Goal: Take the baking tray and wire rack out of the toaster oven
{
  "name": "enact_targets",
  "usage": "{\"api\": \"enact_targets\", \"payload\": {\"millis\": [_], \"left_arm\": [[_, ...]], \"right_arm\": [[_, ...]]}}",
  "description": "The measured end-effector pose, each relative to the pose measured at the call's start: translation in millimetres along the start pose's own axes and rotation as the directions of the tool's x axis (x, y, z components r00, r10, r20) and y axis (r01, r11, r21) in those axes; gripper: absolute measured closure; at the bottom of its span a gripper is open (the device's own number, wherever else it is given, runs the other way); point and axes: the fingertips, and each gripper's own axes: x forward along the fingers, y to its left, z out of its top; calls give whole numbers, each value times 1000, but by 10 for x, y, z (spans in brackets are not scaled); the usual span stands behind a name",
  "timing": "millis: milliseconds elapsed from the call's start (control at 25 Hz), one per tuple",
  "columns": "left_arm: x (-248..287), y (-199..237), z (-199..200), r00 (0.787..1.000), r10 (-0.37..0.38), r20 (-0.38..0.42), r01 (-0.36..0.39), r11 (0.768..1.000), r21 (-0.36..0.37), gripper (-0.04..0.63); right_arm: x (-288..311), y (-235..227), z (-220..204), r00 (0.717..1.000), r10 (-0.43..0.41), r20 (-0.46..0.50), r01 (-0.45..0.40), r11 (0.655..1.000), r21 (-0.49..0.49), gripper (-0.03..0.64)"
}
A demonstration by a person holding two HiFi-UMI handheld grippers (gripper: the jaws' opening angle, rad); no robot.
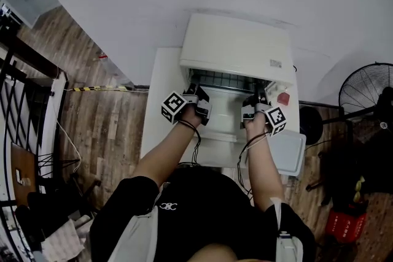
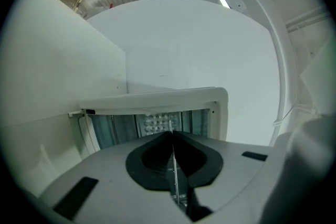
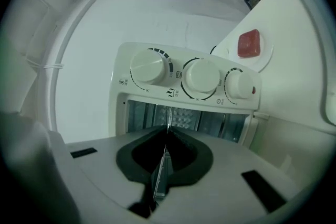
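Left gripper (image 2: 171,132) is closed tight on a thin metal edge (image 2: 174,165), seen edge-on between the jaws. My right gripper (image 3: 167,131) grips the same kind of edge, jaws pressed together on it. I can't tell whether that edge is the tray's or the rack's. Both grippers point level into the open toaster oven (image 1: 236,46), above its lowered door (image 1: 221,132). From the head view I see the wire rack (image 1: 227,79) in the oven's mouth, just beyond the tips.
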Motion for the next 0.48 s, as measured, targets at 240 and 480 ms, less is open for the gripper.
{"api": "enact_targets", "payload": {"millis": [240, 480], "left_arm": [[-272, 11, -58, 1000, 7, 2, -7, 1000, 8, 578], [-568, -1, -109, 1000, 0, 5, 0, 1000, 3, 578]], "right_arm": [[-264, -12, -73, 1000, 8, -19, -8, 1000, -2, 611], [-554, 0, -156, 999, 6, -38, -6, 1000, -9, 611]]}}
